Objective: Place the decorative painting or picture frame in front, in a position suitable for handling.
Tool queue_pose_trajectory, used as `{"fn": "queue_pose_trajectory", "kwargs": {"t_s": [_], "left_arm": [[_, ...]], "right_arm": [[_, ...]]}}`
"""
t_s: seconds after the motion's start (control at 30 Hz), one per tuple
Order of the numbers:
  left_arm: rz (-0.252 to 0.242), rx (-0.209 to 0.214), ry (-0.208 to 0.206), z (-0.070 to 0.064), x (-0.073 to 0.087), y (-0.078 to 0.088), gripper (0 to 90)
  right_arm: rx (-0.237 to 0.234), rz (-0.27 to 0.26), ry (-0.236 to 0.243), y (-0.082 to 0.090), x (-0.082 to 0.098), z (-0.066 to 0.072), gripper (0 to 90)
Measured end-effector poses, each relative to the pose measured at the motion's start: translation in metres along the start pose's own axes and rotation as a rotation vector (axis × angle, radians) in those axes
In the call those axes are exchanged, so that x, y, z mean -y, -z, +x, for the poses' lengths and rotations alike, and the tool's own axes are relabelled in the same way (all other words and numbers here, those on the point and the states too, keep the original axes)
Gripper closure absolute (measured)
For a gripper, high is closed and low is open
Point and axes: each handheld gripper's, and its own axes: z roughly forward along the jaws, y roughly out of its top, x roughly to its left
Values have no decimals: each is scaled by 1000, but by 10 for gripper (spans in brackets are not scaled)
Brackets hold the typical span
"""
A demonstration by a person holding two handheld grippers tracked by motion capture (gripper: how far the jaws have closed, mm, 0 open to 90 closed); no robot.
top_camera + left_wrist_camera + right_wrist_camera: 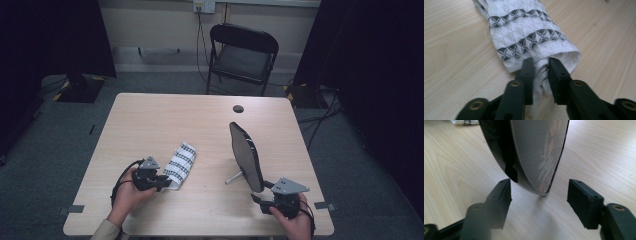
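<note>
Each hand carries a black gripper: the left gripper and the right gripper both wear a grey three-cornered plate on top, dotted with small dark holes, and a black cable loops back from each past the wrist. Seen close, the jaws are flat matte-black bars jointed with brass-coloured rivets and ending in blocky rectangular pads. A beige sleeve covers the left forearm

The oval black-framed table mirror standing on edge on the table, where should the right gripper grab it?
Grip the oval black-framed mirror at its lower rim, from the person's side: the thin edge points between the right gripper's open jaws. The metal prop sticks out leftward, so avoid that side.
</note>
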Motion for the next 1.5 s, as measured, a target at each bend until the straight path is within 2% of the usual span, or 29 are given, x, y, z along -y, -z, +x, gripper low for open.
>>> {"fn": "queue_pose_trajectory", "kwargs": {"t_s": [0.03,0.07,0.1,0.2,0.3,0.37,0.43,0.47,0.57,0.6,0.67,0.7,0.77,0.9,1.03,1.1,1.27,1.37,1.5], "left_arm": [[0,0,0,0,0,0,622],[-11,1,5,-1,0,1,622],[-4,16,12,-2,-2,3,543],[-37,20,5,-3,-3,4,447],[-52,2,1,-3,-4,6,398],[-55,-11,-5,-2,-3,7,388],[-57,-10,-7,-3,-3,8,368],[-60,-8,-2,-2,-3,9,360],[-65,-17,2,1,-1,11,355],[-67,-16,11,2,0,13,355],[-68,-23,10,3,0,14,355],[-74,-27,12,3,1,15,355],[-89,-33,27,4,2,18,353],[-90,-34,29,4,1,19,350],[-85,-39,26,2,0,18,350],[-86,-42,21,-1,-2,18,350],[-88,-36,15,-3,-5,15,350],[-86,-29,14,-3,-8,12,350],[-95,-27,9,-2,-13,10,347]], "right_arm": [[0,0,0,0,0,0,370],[-4,-3,1,0,0,0,377],[-9,-10,-4,0,-1,-1,395],[2,-9,5,-2,-2,0,441],[14,-14,-2,-3,-5,0,465],[6,-18,-10,-3,-5,0,472],[11,-19,-18,-5,-7,0,490],[4,-16,-25,-7,-9,1,544],[21,-16,-12,-8,-12,4,598],[29,-19,-12,-9,-14,6,641],[35,-22,-13,-10,-15,6,652],[43,-20,-19,-11,-17,7,656],[66,-33,-62,-13,-18,8,660],[104,-41,-52,-17,-19,9,710],[121,-45,-54,-18,-19,6,751],[124,-51,-80,-20,-18,2,768],[132,-52,-63,-24,-20,-3,781],[158,-47,-43,-32,-25,-6,789],[167,-52,-44,-42,-31,-12,792]]}}
